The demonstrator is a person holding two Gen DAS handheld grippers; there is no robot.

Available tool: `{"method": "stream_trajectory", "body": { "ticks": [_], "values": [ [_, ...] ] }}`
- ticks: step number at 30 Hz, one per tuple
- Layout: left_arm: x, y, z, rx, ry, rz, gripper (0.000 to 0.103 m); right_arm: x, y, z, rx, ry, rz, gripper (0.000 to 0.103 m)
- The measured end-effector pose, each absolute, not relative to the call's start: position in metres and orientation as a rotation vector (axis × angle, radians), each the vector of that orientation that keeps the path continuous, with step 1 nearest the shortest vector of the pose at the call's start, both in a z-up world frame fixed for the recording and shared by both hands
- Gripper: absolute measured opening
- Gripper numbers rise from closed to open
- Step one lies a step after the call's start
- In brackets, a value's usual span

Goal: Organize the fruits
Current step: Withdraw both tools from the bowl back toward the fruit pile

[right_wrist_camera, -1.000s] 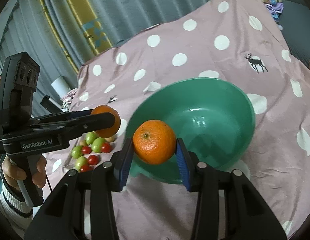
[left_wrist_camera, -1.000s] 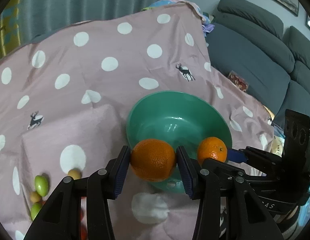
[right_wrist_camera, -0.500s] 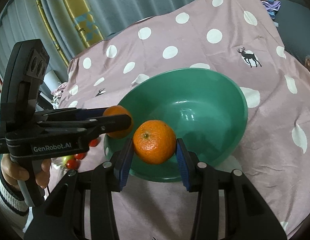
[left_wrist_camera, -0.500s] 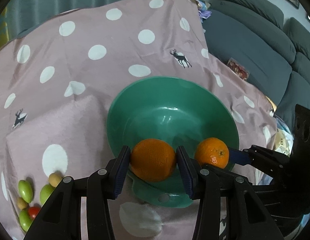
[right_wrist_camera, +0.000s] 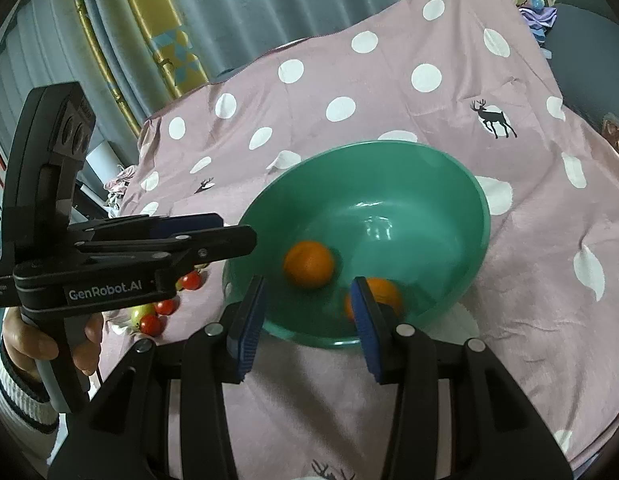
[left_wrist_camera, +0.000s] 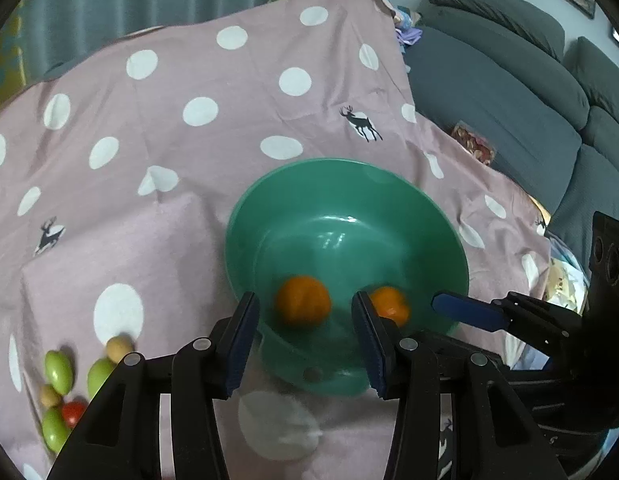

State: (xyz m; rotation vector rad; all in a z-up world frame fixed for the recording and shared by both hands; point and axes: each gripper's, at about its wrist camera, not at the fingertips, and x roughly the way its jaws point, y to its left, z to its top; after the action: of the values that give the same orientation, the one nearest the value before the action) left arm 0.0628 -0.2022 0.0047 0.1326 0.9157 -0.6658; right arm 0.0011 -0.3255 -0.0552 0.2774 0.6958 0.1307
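Note:
A green bowl [left_wrist_camera: 389,196] [right_wrist_camera: 449,168] stands on the pink dotted cloth. Two oranges lie inside it, blurred: one [left_wrist_camera: 302,306] [right_wrist_camera: 308,264] to the left, one [left_wrist_camera: 389,306] [right_wrist_camera: 383,292] to the right, partly behind a finger. My left gripper [left_wrist_camera: 305,344] is open and empty at the bowl's near rim; it also shows in the right wrist view [right_wrist_camera: 213,232]. My right gripper [right_wrist_camera: 309,328] is open and empty over the near rim; it shows in the left wrist view [left_wrist_camera: 461,312] too.
Small green fruits [left_wrist_camera: 58,372], tan ones [left_wrist_camera: 118,348] and red tomatoes [left_wrist_camera: 72,411] [right_wrist_camera: 151,324] lie on the cloth left of the bowl. A grey sofa [left_wrist_camera: 509,80] stands at the right. Curtains hang behind the table.
Both grippers have opened and let go of their oranges. The two oranges have dropped into the green bowl.

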Motion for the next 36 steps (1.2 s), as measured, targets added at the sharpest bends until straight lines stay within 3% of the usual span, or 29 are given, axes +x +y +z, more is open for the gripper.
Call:
{"method": "stream_trajectory", "body": {
  "ticks": [3,8,15,17,22,29,36],
  "values": [
    [0.057,-0.192,0.008,0.115,0.919,-0.648,0.052,-0.004,-0.324,-0.050,0.275,0.688,0.131,0.046],
    [0.045,-0.170,0.012,0.091,0.918,-0.588,0.068,-0.015,-0.316,-0.042,0.263,0.677,0.146,0.049],
    [0.032,-0.136,0.013,0.050,0.925,-0.508,0.071,-0.025,-0.297,-0.036,0.242,0.676,0.179,0.056],
    [0.028,-0.123,0.011,0.042,0.926,-0.479,0.080,-0.026,-0.292,-0.034,0.232,0.676,0.186,0.056],
    [0.024,-0.089,0.002,-0.007,0.942,-0.412,0.080,-0.028,-0.280,-0.032,0.212,0.684,0.205,0.058],
    [0.016,-0.037,-0.011,-0.109,0.959,-0.305,0.080,-0.026,-0.263,-0.037,0.199,0.714,0.234,0.068],
    [-0.001,0.005,-0.021,-0.211,0.953,-0.270,0.084,-0.020,-0.237,-0.046,0.166,0.752,0.302,0.069]
  ]
}}
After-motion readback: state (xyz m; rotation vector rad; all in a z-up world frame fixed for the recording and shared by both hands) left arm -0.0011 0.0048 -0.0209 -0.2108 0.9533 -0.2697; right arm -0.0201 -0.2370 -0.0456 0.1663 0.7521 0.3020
